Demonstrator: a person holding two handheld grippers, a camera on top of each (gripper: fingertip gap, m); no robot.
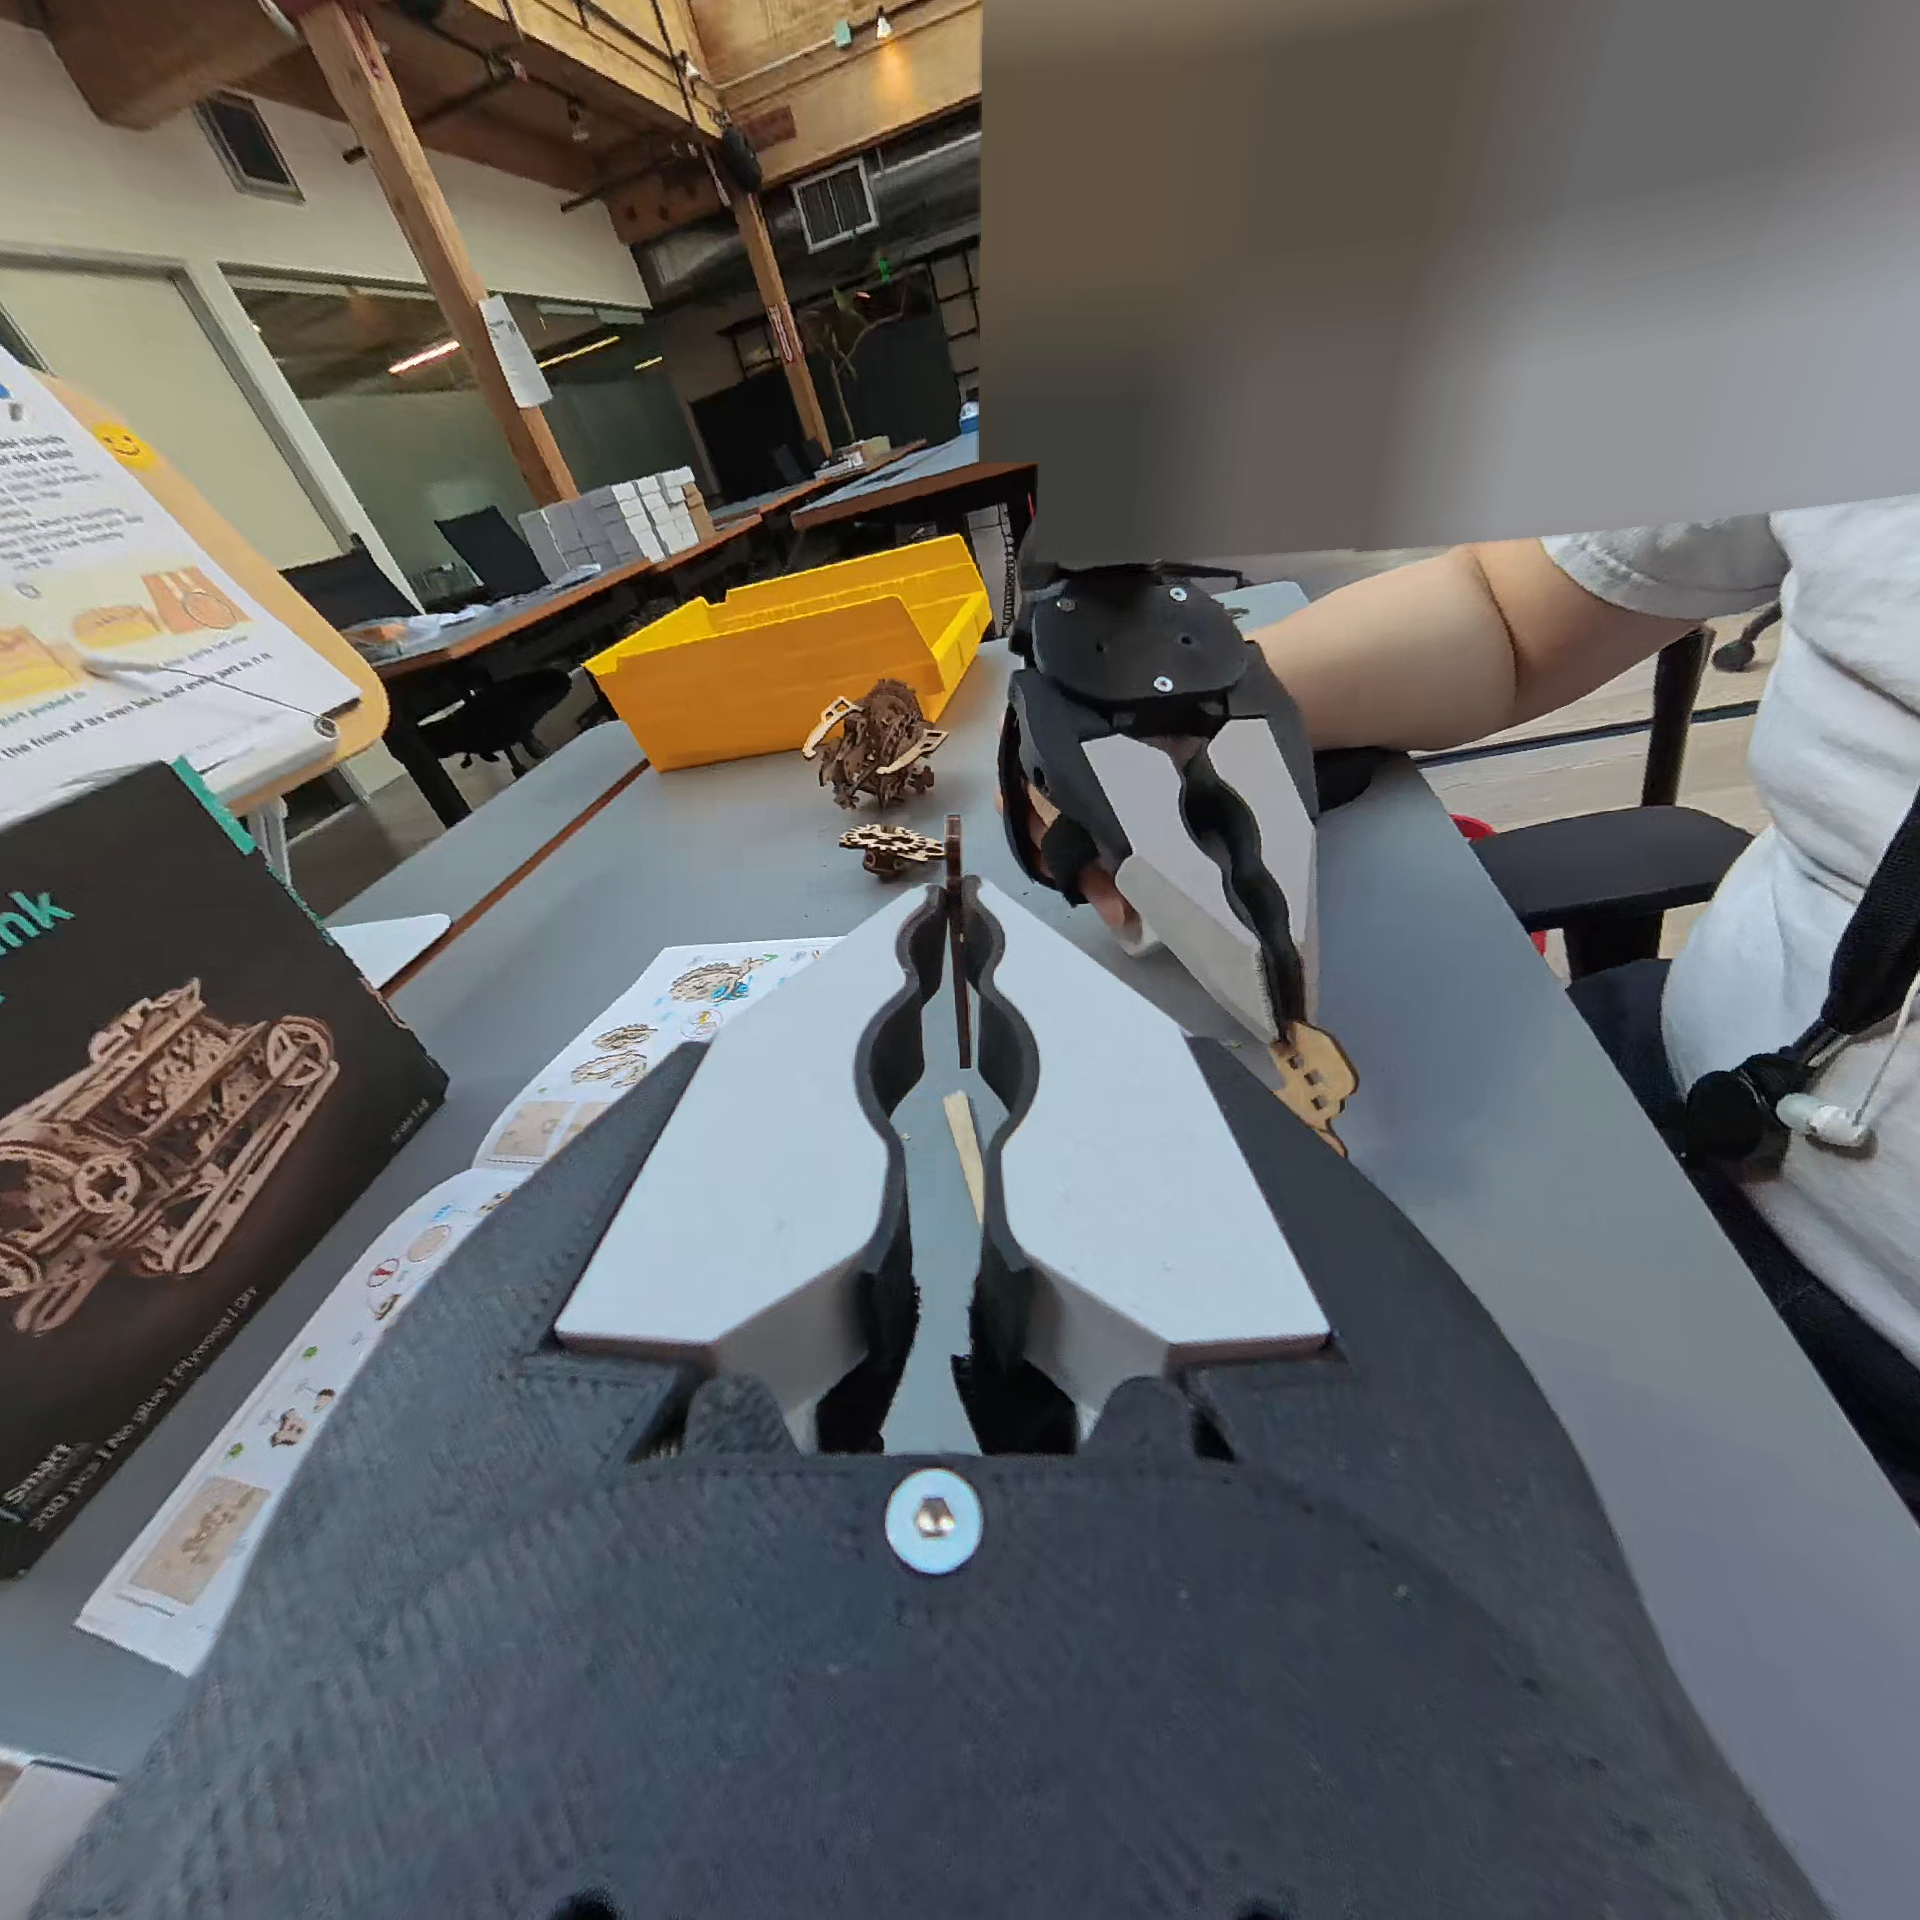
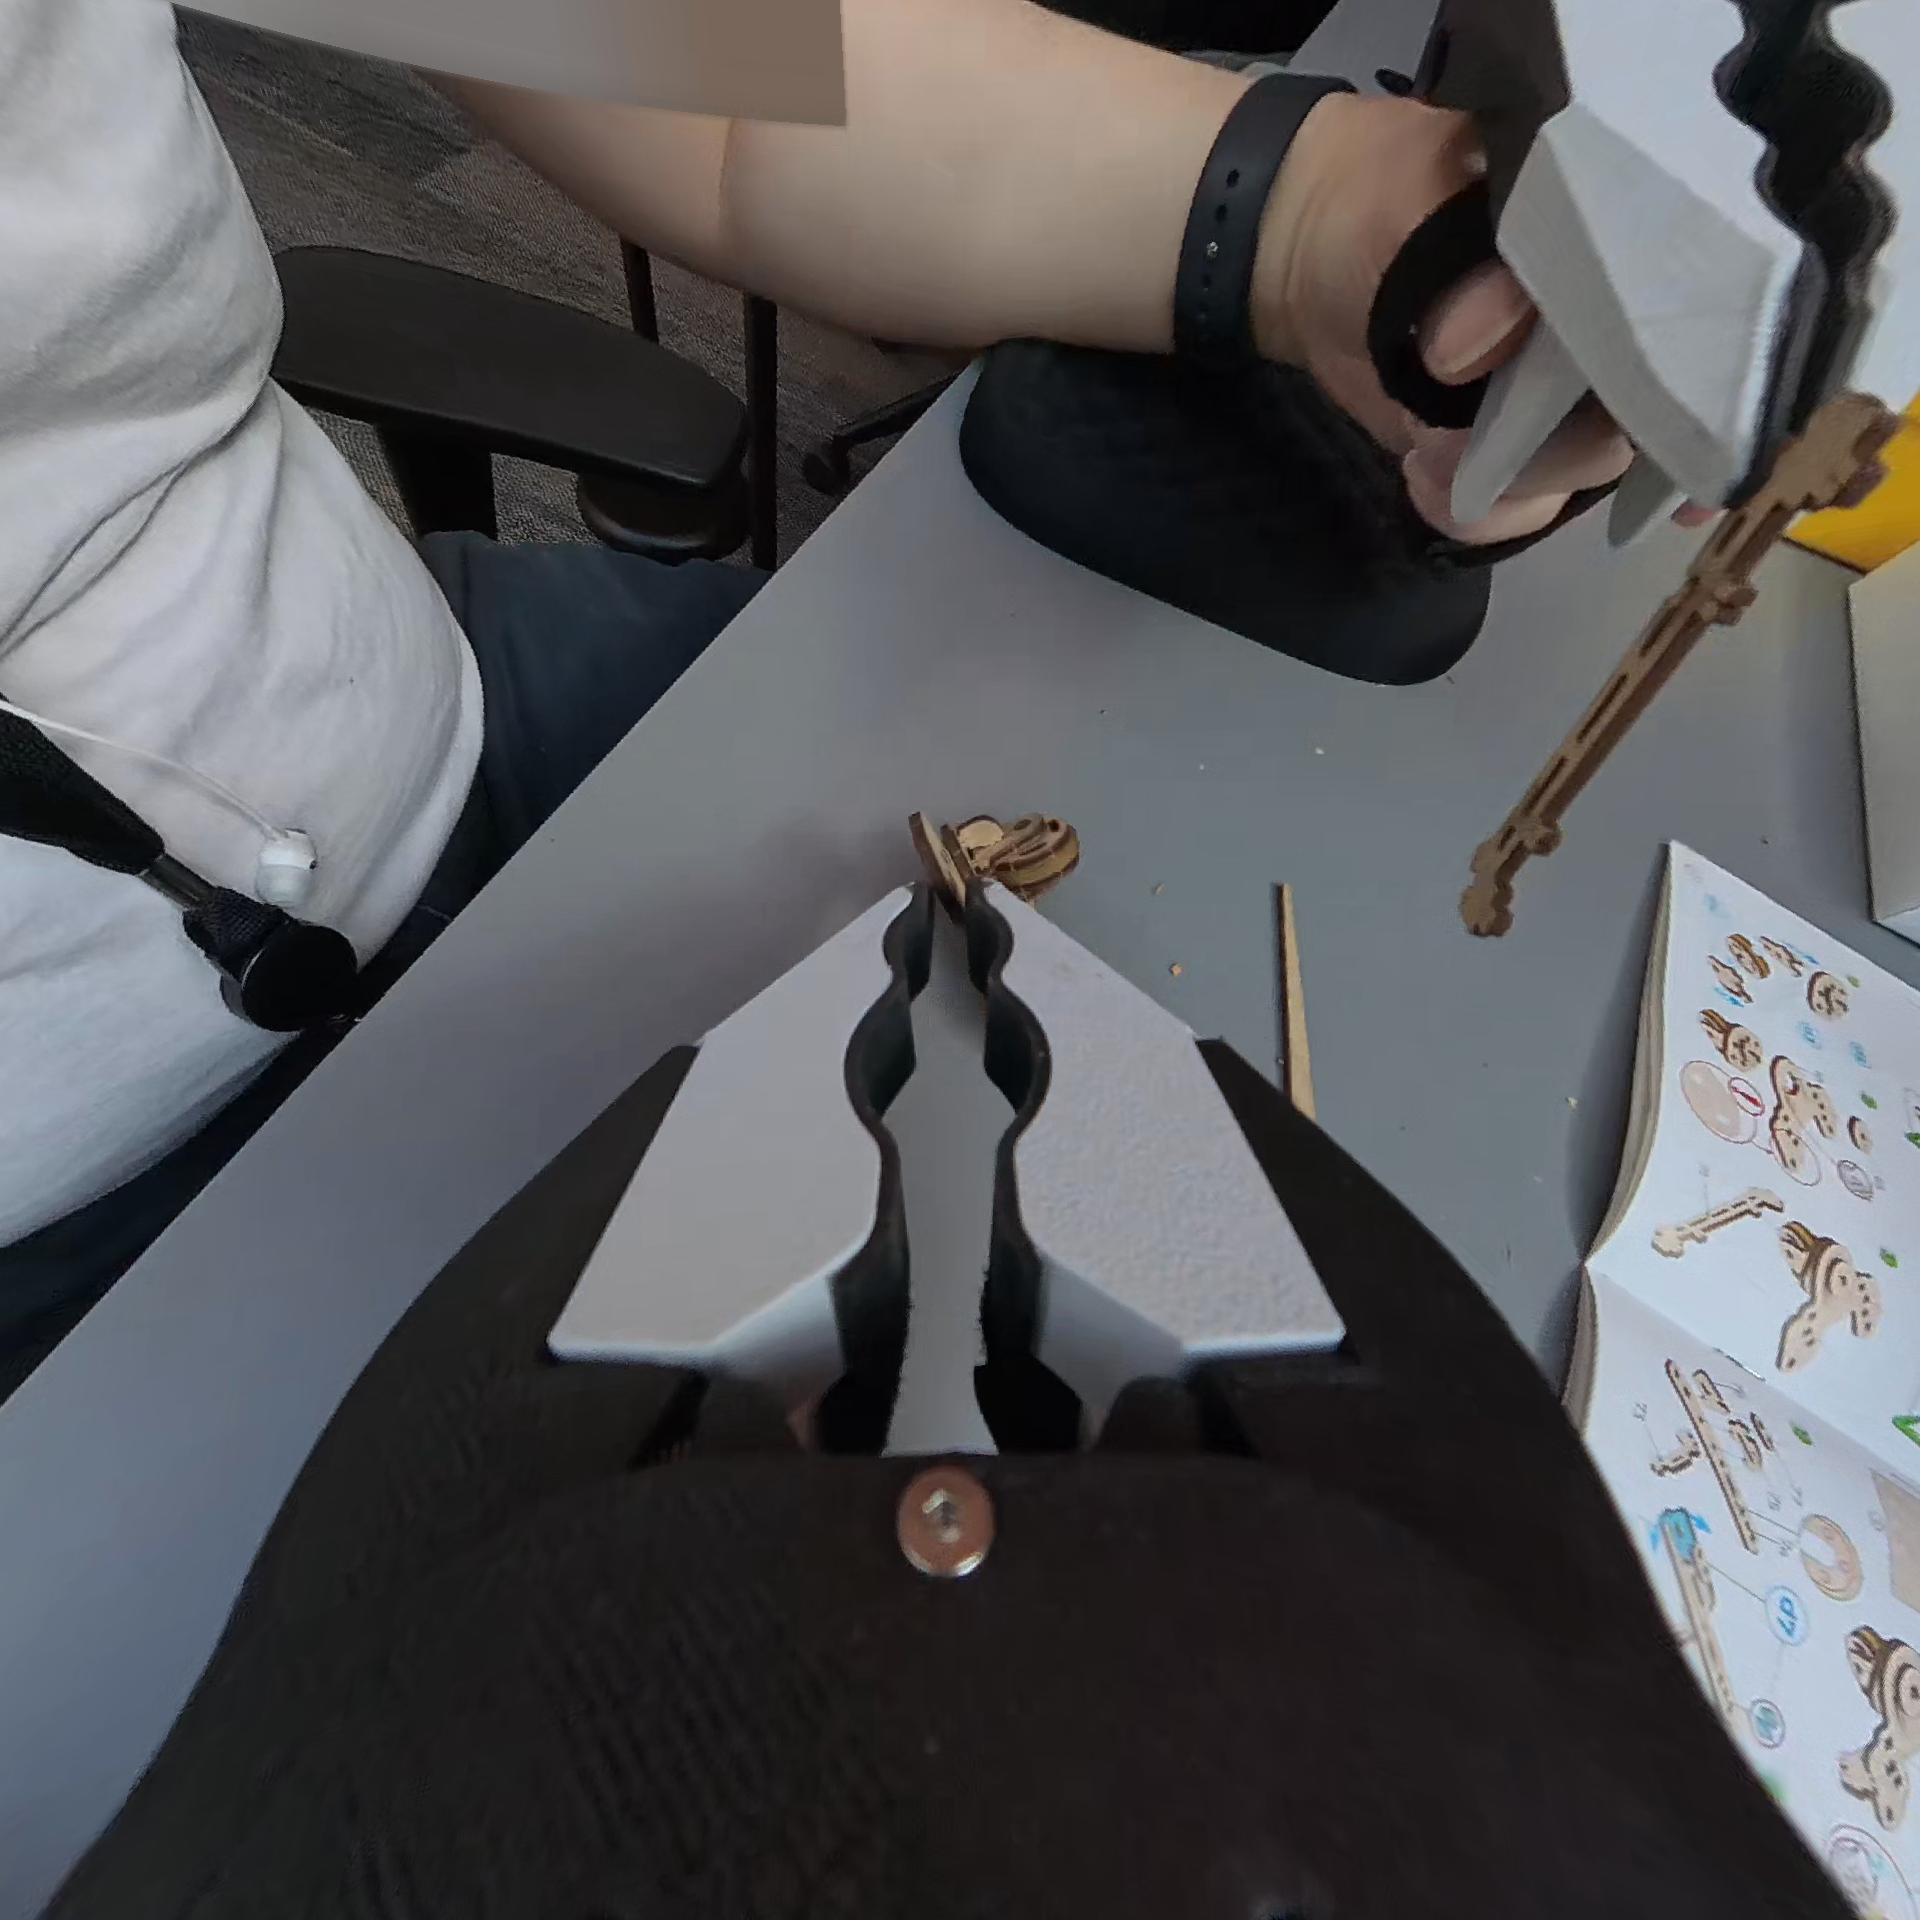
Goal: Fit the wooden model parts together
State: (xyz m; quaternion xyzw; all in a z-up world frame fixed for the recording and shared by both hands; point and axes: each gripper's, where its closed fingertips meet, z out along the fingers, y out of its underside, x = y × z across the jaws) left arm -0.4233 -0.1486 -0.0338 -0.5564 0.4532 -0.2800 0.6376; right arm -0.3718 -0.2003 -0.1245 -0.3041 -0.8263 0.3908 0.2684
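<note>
Both pairs of jaws pinch parts held well apart: left gripper point(image 2: 1808, 436) a slotted wooden strip point(image 2: 1621, 707), right gripper point(image 2: 951, 899) a small gear sub-assembly point(image 2: 1003, 852) touching the table point(image 2: 727, 779), so fitting appears yet undone.

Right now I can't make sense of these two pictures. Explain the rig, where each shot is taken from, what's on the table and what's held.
A seated person holds a two-finger gripper in each hand; a camera on each looks forward along its fingers.

The left wrist view shows the left gripper shut on a long slotted wooden strip, seen edge-on. The right wrist view shows that strip from the side, and the right gripper shut on a small rounded wooden part.

On the grey table lie an open instruction booklet, the kit's dark box, a yellow bin, a half-built wooden assembly, a small gear piece and a thin wooden stick.
</note>
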